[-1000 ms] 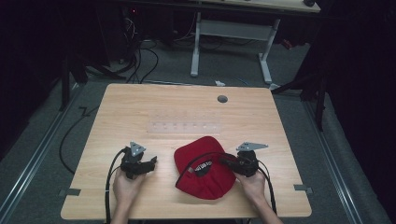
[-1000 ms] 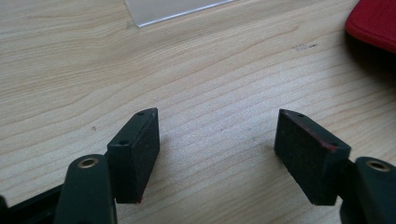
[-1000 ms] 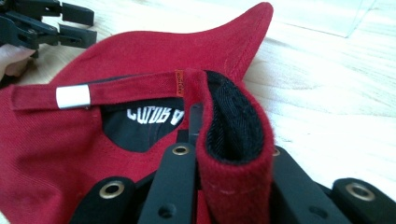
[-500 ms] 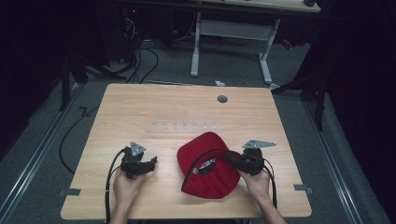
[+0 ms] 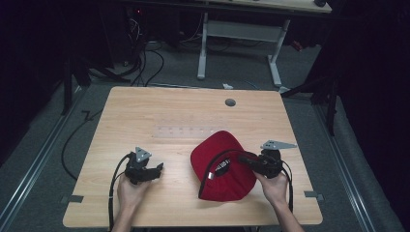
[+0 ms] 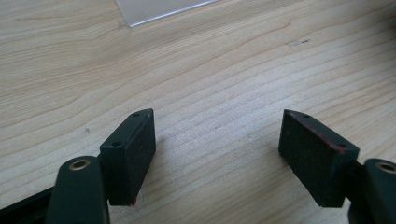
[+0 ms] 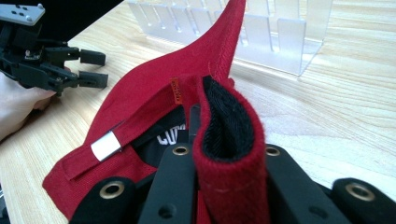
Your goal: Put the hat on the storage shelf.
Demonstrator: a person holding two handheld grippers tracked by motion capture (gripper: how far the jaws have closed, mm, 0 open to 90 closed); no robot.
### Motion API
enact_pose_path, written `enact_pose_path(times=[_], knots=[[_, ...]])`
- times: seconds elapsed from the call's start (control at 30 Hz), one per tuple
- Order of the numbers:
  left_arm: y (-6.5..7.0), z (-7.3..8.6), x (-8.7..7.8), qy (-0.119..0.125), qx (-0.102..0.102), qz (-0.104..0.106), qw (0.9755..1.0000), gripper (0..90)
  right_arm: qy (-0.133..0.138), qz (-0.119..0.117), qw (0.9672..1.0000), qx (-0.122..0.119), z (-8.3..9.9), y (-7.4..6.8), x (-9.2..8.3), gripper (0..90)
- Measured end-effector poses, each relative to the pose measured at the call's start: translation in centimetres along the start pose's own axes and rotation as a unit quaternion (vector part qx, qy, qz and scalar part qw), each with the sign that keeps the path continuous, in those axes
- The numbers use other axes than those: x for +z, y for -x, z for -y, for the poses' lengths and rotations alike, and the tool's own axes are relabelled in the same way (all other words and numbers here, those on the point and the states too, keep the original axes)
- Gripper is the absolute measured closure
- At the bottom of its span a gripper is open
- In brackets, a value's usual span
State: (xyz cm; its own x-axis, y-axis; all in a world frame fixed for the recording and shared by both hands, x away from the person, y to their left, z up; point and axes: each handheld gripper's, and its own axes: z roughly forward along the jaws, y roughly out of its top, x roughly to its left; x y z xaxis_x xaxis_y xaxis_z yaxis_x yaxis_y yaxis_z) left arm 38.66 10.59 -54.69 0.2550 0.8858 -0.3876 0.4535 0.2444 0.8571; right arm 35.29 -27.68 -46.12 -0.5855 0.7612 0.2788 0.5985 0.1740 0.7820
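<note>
While the right gripper [image 5: 246,161] stays out of direct sight at its tips in the high view, we read it from the right gripper view: jaws clamped tight on the red cap [image 5: 222,166], pinching the folded back band with its black lining [image 7: 229,126]. The cap sits on the near right part of the table [image 5: 193,111], tilted up on the gripper side, brim end toward the far middle. We see a silver strap buckle [image 7: 106,145] on its rear.

Left gripper [image 5: 155,170] rests on the near left of the table, jaws wide apart and just been opening further, nothing between them; bare wood under both pads [image 6: 133,154].

Containers: 1 clear plastic rack [image 5: 186,131] with upright dividers, just beyond the cap, slots empty as far as we can tell.

Edges and room: the cap lies close to the near edge and well in from the right edge. The far half of the table is open, with a round grommet [image 5: 230,102] near the far edge. The 2 grippers are well apart.
</note>
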Motion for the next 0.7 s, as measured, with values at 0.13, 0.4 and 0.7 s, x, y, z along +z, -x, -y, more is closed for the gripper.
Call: enact_pose_path(times=[0.13,0.4,0.7], knots=[[0.3,0.2,-0.2,-0.003,0.011,0.007,0.9999,27.6,0.002,0.001,1.0,0.004,-0.2,0.1,-0.3,83.6],[1.9,0.3,-1.2,0.0,0.042,0.033,0.9986,27.5,0.006,0.0,1.0,0.006,-0.5,0.2,-0.7,83.6],[3.8,0.2,-2.2,-0.004,0.063,0.067,0.9957,25.1,0.005,-0.004,0.9999,0.013,-0.8,0.3,-0.8,83.6]])
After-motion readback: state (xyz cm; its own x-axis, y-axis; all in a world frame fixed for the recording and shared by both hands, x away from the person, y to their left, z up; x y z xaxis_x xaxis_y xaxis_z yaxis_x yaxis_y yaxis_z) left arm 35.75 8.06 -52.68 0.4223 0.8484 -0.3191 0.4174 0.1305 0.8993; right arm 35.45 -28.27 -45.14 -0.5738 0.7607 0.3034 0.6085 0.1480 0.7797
